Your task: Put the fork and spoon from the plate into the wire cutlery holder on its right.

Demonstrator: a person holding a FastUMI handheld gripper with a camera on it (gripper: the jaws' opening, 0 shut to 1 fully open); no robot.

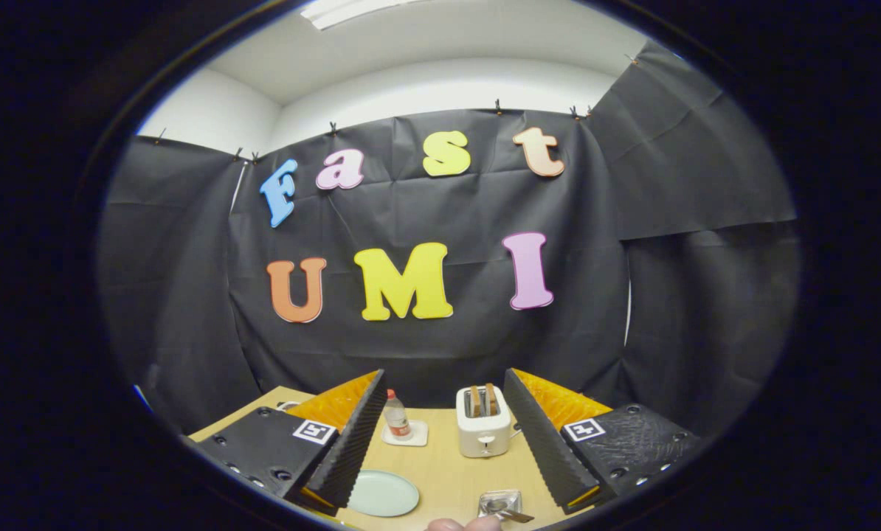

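Jaws spread wide and empty above the wooden counter (448, 464), I see the pale plate (383, 493) bare and cutlery handles already in the wire cutlery holder (500, 504) beside it: thin, stiff, slippery metal, best pinched mid-handle.

Pale colours on a light wooden table (448, 461)

Pale green round plate (383, 493); white toaster (484, 431) with brown toast; clear bottle (396, 414), red cap and label.
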